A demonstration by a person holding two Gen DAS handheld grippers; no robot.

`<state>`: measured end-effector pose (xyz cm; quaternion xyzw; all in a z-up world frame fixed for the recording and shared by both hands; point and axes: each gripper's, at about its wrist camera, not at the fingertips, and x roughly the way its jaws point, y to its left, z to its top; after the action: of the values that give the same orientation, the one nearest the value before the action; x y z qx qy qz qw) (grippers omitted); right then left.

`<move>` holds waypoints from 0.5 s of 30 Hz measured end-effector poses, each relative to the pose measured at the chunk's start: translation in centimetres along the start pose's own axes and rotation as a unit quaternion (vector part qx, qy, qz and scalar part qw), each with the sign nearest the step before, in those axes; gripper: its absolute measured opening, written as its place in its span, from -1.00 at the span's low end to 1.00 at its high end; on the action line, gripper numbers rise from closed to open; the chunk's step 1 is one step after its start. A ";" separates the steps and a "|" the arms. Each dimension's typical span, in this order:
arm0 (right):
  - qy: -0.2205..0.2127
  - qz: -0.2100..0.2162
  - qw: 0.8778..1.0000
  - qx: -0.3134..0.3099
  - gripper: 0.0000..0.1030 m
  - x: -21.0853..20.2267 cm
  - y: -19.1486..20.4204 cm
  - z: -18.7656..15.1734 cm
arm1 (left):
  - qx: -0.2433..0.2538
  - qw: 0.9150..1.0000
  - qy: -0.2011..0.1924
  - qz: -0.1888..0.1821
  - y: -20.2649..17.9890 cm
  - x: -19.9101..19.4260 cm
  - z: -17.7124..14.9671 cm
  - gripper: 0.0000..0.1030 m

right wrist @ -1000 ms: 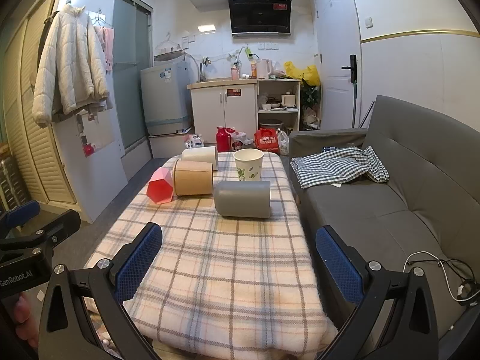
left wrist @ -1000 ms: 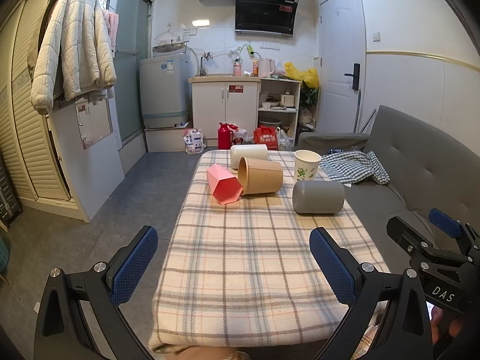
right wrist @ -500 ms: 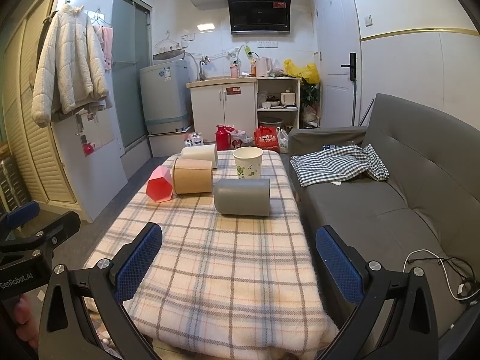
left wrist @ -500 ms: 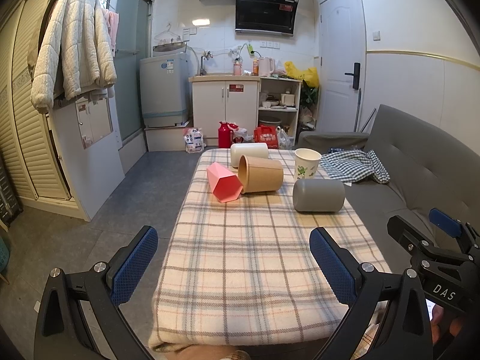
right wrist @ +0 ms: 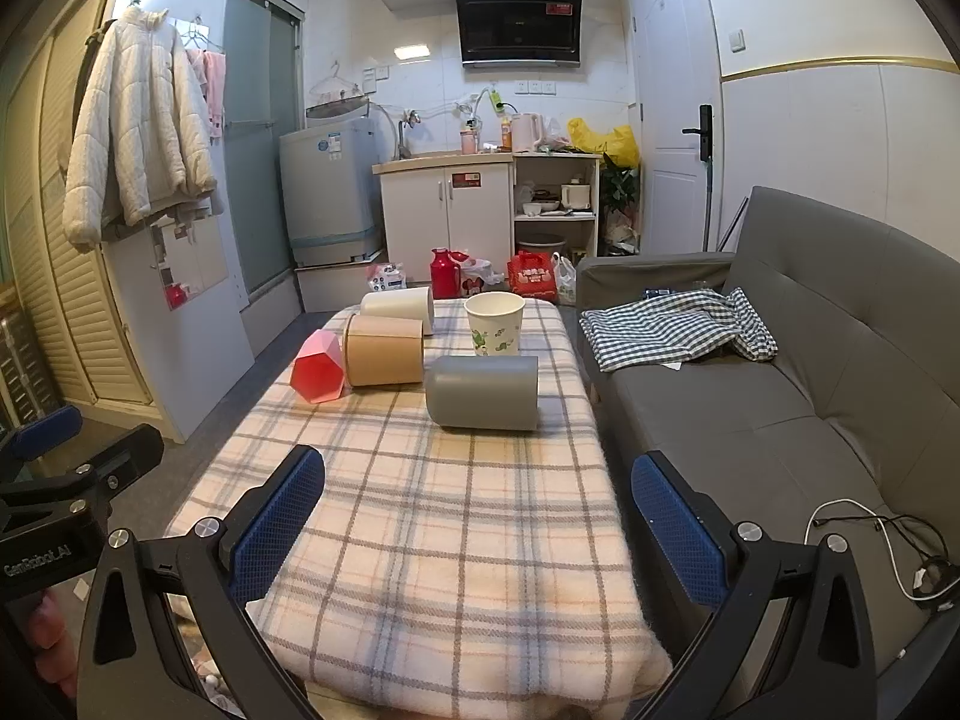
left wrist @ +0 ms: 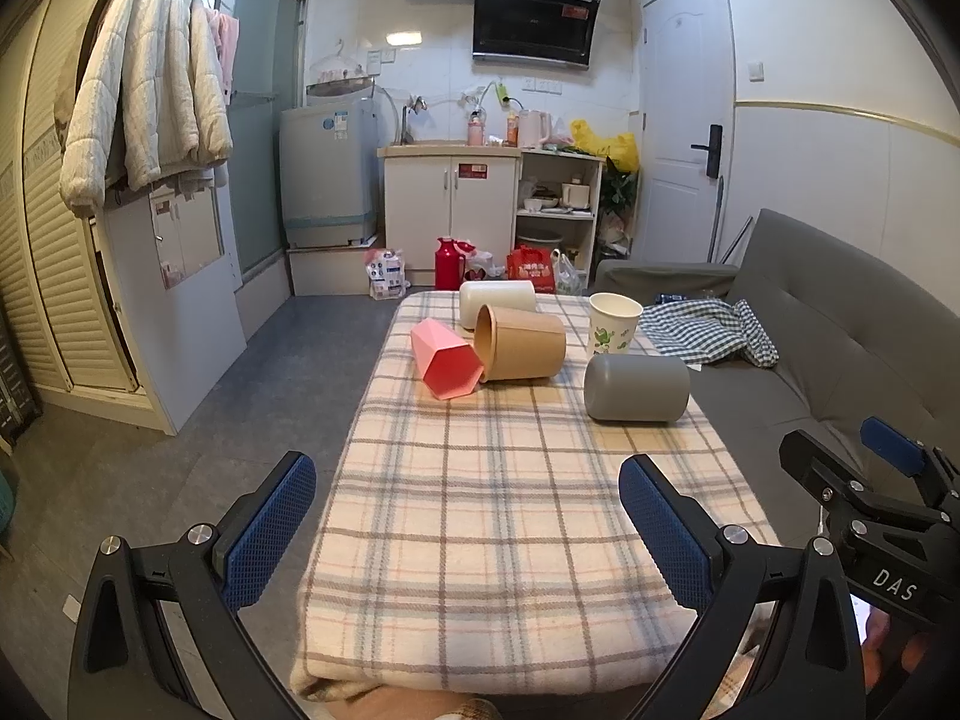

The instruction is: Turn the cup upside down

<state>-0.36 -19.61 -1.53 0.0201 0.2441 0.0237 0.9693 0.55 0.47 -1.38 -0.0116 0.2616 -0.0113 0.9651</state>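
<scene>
Several cups sit at the far end of the plaid-covered table (left wrist: 510, 510). A white paper cup with green print (left wrist: 613, 324) (right wrist: 495, 324) stands upright, mouth up. A grey cup (left wrist: 637, 388) (right wrist: 482, 392), a tan cup (left wrist: 521, 343) (right wrist: 384, 349), a pink hexagonal cup (left wrist: 447, 359) (right wrist: 318, 367) and a white cup (left wrist: 497, 299) (right wrist: 398, 306) lie on their sides. My left gripper (left wrist: 468, 531) and right gripper (right wrist: 480, 525) are both open and empty, over the near end of the table, well short of the cups.
A grey sofa (right wrist: 780, 396) runs along the table's right side with a checked cloth (right wrist: 672, 324) on it. Open floor (left wrist: 252, 396) lies left of the table. Kitchen cabinets (left wrist: 450, 210) and bags stand beyond the far end.
Both views have crept very slightly toward the cups. Nothing on the table has moved, and both grippers stay open.
</scene>
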 end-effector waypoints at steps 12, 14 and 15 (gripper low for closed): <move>0.052 0.003 0.999 -0.011 1.00 6.5 -2.4 3.9 | -0.001 0.999 0.049 0.006 0.7 6.6 2.4 1.00; 0.065 -0.002 0.998 -0.019 1.00 9.0 -2.8 5.1 | 0.001 0.998 0.055 0.013 0.8 8.3 3.1 1.00; 0.073 -0.001 0.997 -0.022 1.00 10.6 -2.9 6.0 | 0.002 0.998 0.057 0.017 0.9 9.4 3.5 1.00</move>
<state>11.93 -22.07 -1.44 -0.0030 0.3139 0.0290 0.9490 10.45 1.16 -3.09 -0.0041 0.3165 0.0042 0.9486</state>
